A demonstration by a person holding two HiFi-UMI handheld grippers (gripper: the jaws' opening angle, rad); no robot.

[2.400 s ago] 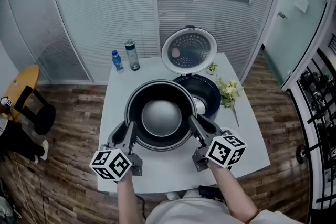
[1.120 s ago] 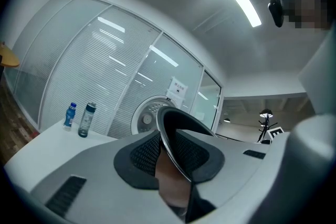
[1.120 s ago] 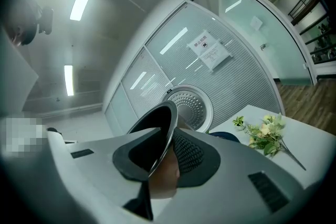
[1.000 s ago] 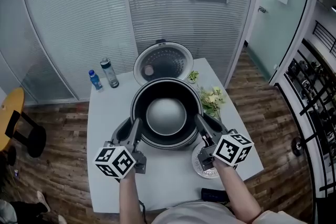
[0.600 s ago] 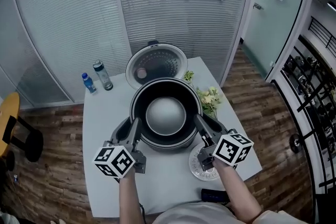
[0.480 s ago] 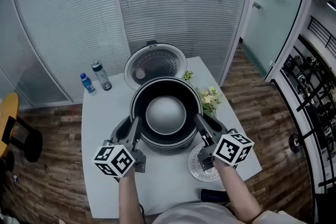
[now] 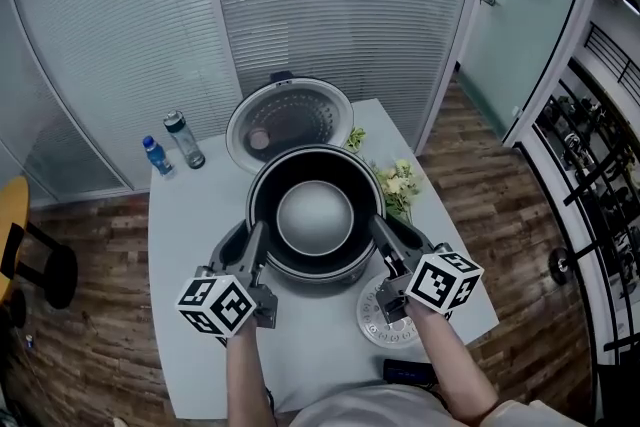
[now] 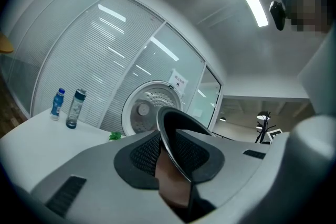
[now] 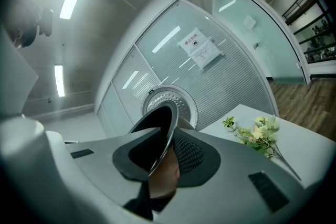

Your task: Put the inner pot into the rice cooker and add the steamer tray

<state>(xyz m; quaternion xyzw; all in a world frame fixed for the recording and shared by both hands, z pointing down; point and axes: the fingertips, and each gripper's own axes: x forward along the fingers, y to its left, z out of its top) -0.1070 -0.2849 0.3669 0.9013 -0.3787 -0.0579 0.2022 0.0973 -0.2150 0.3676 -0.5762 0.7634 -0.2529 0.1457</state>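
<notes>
- Far left of the white table (image 7: 190,245): two bottles (image 7: 182,139), upright and close together, well apart from the work. Probably parked there to leave the middle free.
- Left gripper (image 7: 256,243): clamped on the near-left rim of the inner pot (image 7: 315,215). One pad inside the lip and one outside, plain in the left gripper view. Pinches the thin edge, since so wide a pot offers no other hold.
- Centre: inner pot held level between both grippers, directly over the rice cooker (image 7: 290,118). Hides the cooker's body almost entirely, so no telling whether seated or just above the opening. Judged to be the lowering step, the first half of the task.
- Behind the pot: lid (image 8: 149,113) tipped back and upright, which leaves the opening free for the pot to go straight down.
- Right gripper (image 7: 378,235): closed on the opposite rim in the same way, lip pinched between its pads in the right gripper view. Mirrors the left, for balance and a level load.
- Under the right gripper: steamer tray (image 7: 385,317), a pale perforated disc flat on the table near the front edge, partly hidden. Lies within easy reach for the second step.
- Right of the pot: flowers (image 7: 398,185) lying on the table just beside the cooker. Worth avoiding on release.
</notes>
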